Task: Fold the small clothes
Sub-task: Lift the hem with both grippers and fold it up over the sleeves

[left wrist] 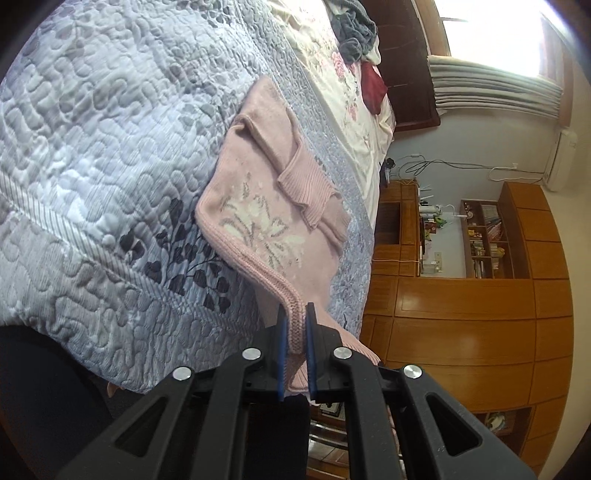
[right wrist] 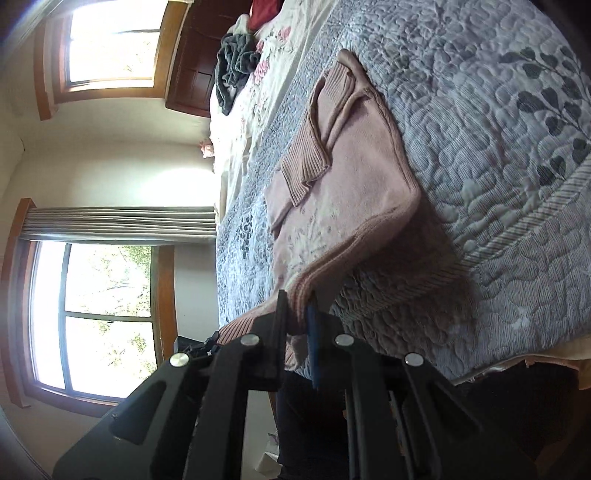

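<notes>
Pink knit fills most of what I see through both wrist cameras: a small pink sweater (left wrist: 258, 192) lies on the quilted grey-blue bedspread (left wrist: 92, 147), its sleeves already folded in across the front so the ribbed cuffs (left wrist: 310, 192) overlap over the pale floral pattern. My left gripper (left wrist: 295, 343) has its blue-padded fingers (left wrist: 281, 347) pinched tight on the ribbed hem at one bottom corner, and the hem rises off the bed toward me from there. My right gripper (right wrist: 297, 325) is clamped the same way on the other bottom corner of the sweater (right wrist: 340, 177); I can see the ribbed edge squeezed between its fingers (right wrist: 312, 332), with a shadow under the raised fabric on the bedspread (right wrist: 498, 166). The upper part of the garment, collar end away from me, rests flat on the quilt. Dark leaf prints (left wrist: 184, 254) on the cover sit just beside the sweater's edge. Farther up the bed there is a floral sheet (left wrist: 332, 66) with a crumpled grey garment (left wrist: 354, 33) and a dark red one (left wrist: 373, 86) on it, well apart from the sweater. Wooden cabinets (left wrist: 461, 332) stand past the bed in the left view, bright windows (right wrist: 103, 295) and a gathered curtain (right wrist: 118, 223) in the right view.
</notes>
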{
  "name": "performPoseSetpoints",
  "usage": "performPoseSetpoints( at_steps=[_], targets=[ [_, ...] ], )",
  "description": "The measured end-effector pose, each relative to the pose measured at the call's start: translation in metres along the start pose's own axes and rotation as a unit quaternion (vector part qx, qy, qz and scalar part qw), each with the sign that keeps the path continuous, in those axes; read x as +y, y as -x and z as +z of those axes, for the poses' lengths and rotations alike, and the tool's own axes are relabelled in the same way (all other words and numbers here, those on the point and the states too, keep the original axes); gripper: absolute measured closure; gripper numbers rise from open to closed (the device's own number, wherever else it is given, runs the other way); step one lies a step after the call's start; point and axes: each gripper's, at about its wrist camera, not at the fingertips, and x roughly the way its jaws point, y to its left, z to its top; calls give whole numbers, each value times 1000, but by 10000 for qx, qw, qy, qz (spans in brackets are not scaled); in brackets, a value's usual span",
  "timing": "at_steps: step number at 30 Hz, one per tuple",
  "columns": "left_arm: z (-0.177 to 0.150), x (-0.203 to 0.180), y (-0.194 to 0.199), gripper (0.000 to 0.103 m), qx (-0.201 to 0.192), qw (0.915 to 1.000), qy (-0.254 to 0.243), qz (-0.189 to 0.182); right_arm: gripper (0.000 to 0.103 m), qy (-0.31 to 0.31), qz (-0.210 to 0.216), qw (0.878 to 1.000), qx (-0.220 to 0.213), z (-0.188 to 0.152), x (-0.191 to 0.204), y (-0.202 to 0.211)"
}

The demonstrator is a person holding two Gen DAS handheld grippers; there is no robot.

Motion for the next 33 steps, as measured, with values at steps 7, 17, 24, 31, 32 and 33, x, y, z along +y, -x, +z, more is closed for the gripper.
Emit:
performPoseSetpoints(
  at_steps=[7, 17, 24, 31, 32, 33],
  targets=[
    [65, -1, -16, 95, -239, 9990, 387, -28, 95, -156, -110, 9994, -294, 62, 6, -16],
    [166, 28, -95, 95, -130, 9943, 895, 568, 95, -427, -800, 9957, -169, 156, -18, -87],
    [205, 53, -149, 89, 97, 9903, 986, 979, 85, -491, -1258, 9908, 16, 197, -48, -135],
    [205, 16, -143, 57, -67, 9932, -385, 1098, 69, 555, -1221, 9909, -137, 205, -20, -113],
    [204, 12, -145, 57, -13, 9911, -579, 1196, 69, 837, -1421, 9863, -92, 203, -14, -114],
    [204, 9, -146, 57, 44, 9880, -755, 1344, 69, 1054, -1617, 9812, -22, 200, -11, -117]
  ],
)
